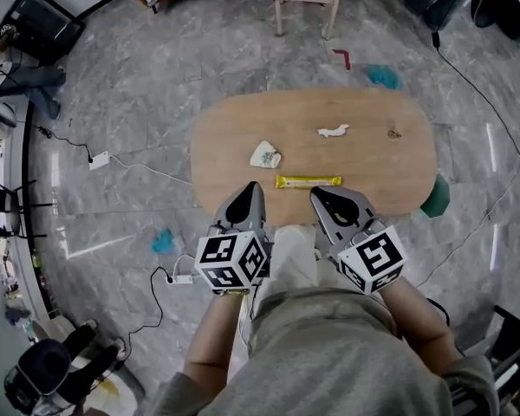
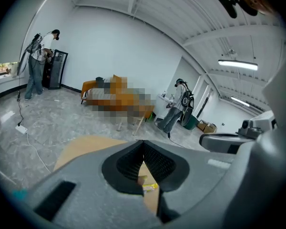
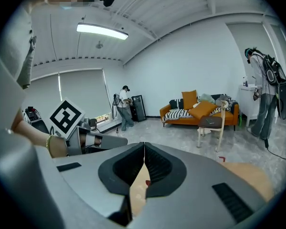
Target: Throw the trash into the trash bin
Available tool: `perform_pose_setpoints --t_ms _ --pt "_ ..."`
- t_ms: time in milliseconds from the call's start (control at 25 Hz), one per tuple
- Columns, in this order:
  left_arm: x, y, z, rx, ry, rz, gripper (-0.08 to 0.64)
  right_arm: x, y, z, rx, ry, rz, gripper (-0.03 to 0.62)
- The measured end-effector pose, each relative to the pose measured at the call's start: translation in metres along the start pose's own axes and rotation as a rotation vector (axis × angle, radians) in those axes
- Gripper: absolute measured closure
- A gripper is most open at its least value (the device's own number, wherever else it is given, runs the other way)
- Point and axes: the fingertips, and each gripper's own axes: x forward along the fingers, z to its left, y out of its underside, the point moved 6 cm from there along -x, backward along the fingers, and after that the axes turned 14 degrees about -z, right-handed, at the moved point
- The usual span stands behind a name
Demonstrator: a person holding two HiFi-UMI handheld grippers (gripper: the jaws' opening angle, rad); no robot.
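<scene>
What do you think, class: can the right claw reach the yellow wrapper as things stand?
Probably yes. The yellow wrapper lies on the table just ahead of the right claw, with nothing between them. The claw is shut, so it would have to open first.

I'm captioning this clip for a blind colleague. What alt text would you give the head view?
Seen from above, a person holds the left tongs and right tongs, both shut, at the near edge of an oval wooden table. On it lie a yellow wrapper, a crumpled white-and-green packet, a white tissue and a small brown scrap.
</scene>
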Motion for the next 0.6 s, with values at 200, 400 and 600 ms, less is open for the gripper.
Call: perform_pose_setpoints --t_ms 200,400,600 --pt "0.027 0.010 0.015 -0.008 -0.031 0.034 0.549 0.021 0.014 -0.017 0.002 0.006 0.031 0.583" --pt "0.045 0.025 0.025 -0.030 -0.032 0.069 0.549 0.035 0.026 -0.028 0.001 0.015 0.048 0.583" --pt "0.062 0.040 0.035 -0.056 -0.031 0.101 0.549 0.046 0.039 -0.041 0.026 0.042 0.060 0.583"
